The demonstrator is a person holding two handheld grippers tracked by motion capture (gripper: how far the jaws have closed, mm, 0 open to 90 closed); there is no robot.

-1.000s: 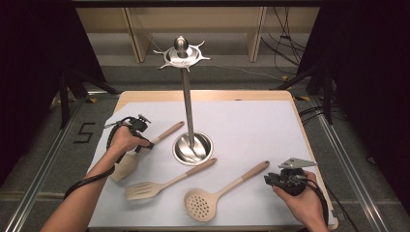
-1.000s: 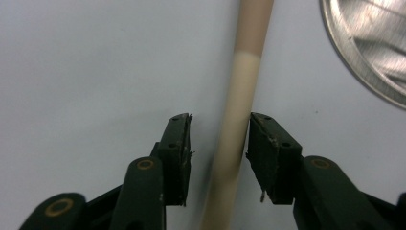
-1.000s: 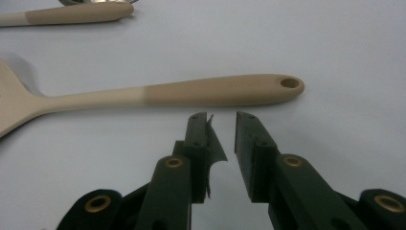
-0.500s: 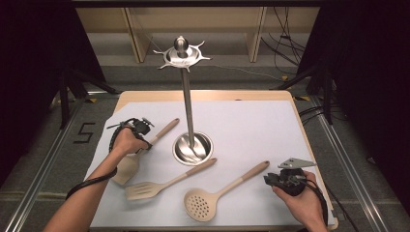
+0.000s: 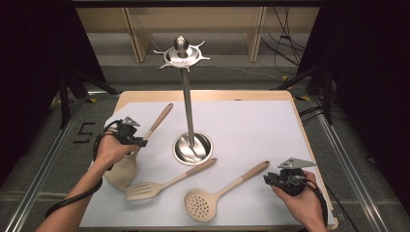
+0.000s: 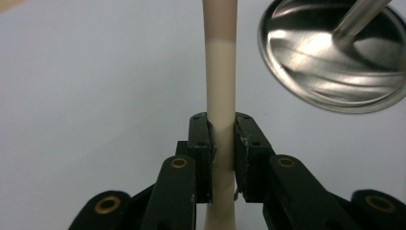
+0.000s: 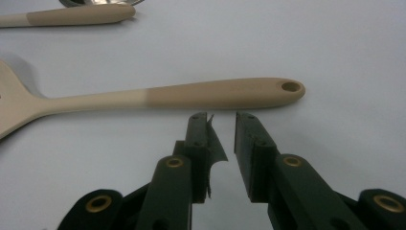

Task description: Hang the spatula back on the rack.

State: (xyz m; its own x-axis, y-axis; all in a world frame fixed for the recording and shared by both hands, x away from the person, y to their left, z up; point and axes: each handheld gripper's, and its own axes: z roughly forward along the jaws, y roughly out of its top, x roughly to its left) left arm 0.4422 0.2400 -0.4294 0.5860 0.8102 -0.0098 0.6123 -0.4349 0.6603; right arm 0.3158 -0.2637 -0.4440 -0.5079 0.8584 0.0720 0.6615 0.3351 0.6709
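1. Left gripper [image 5: 126, 131] has its jaws pinched tight on the pale handle of a spoon [image 5: 145, 140], at mid-left of the high view. In the left gripper view the handle [image 6: 220, 72] runs straight up between the jaws, with the shiny stand base [image 6: 330, 62] at upper right.
2. Looks like the pick-up step: spoon is grabbed, but its bowl sits low by the hand, probably not lifted yet.
3. Next move, I'd guess: raise it and carry it to the hook ring [image 5: 183, 54] on top of the utensil stand [image 5: 187, 116], lining the handle's end up with a hook. Fiddly bit.
4. Right gripper [image 5: 285, 180] waits at lower right, jaws slightly apart and holding nothing, just short of the skimmer [image 5: 217, 195] handle [image 7: 225, 93].
5. A slotted turner [image 5: 164, 182] lies between the spoon and skimmer.
6. Surface: white sheet over a wooden table [image 5: 203, 95]. Room is dark at the sides, with cables on the floor at upper right.
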